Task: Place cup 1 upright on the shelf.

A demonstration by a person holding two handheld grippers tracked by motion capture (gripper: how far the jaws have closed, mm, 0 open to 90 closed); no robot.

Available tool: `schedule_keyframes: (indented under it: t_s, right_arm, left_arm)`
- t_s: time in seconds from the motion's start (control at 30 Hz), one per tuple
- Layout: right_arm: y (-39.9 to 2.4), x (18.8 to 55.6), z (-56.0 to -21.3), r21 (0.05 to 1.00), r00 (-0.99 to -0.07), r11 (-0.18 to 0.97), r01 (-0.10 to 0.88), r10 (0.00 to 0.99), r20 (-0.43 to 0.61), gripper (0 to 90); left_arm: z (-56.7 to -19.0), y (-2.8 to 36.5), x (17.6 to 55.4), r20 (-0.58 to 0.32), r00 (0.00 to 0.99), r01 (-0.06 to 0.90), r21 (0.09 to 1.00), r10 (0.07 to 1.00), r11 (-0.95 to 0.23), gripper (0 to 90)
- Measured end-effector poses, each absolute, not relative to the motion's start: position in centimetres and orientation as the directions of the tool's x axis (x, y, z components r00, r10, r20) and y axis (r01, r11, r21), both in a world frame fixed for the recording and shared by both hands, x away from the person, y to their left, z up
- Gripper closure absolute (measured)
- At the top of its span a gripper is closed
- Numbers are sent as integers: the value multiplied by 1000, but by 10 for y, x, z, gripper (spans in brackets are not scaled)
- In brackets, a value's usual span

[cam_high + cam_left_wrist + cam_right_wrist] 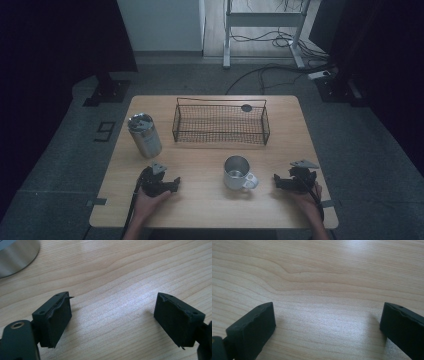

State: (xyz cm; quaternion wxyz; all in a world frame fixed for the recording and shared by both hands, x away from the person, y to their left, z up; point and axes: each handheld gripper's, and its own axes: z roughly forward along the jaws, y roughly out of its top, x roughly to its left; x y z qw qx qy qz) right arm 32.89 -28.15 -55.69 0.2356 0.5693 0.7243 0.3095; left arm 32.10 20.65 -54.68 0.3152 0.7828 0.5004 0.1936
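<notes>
While both hands rested on the light wooden tabletop (200, 205), we saw the left tongs (173, 185) and the right tongs (278, 182) lying low on it, tips turned inward toward each other. Between them stood the shiny steel mug with a side handle (236, 172), upright, mouth up, handle toward the right tongs. It sat nearer the right tongs than the left, touching neither.

Left tongs (112, 302): open. In the left gripper view we had the two black pads (58, 315) set wide apart, bare wood grain between them, nothing gripped. One pad's rubber edge looked peeled at the top. The curved wall of the brushed-steel cylindrical tumbler (15, 255) cut into the upper left corner of that view, well clear of the pads.

Right tongs (328, 312): open too. In the right gripper view the pads were wide apart, plain wood between, nothing held.

From the high view, the tumbler (144, 135) stood upright at the left of the tabletop, beyond the left hand (150, 200). A black rectangular wire-mesh basket (220, 125) sat at the far middle, behind the mug and apart from it. A small dark round disc (246, 107) showed at the basket's far right rim; we could not tell whether it lay inside or behind. The right hand (307, 197) held its tongs near the right edge.
</notes>
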Motion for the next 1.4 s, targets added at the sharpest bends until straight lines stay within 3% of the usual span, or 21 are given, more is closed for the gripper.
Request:
schedule_keyframes:
  t_s: [0.6, 1.4]
  right_arm:
    - [-282, 329, -557, 717, -235, 155, 679, 972, 13, 8]
    - [-282, 328, -556, 718, -230, 152, 680, 973, 12, 13]
  left_arm:
    - [-508, 229, 309, -57, 432, 570, 790, 900, -224, 132]
    - [-481, 271, 320, -122, 339, 573, 814, 933, -101, 81]
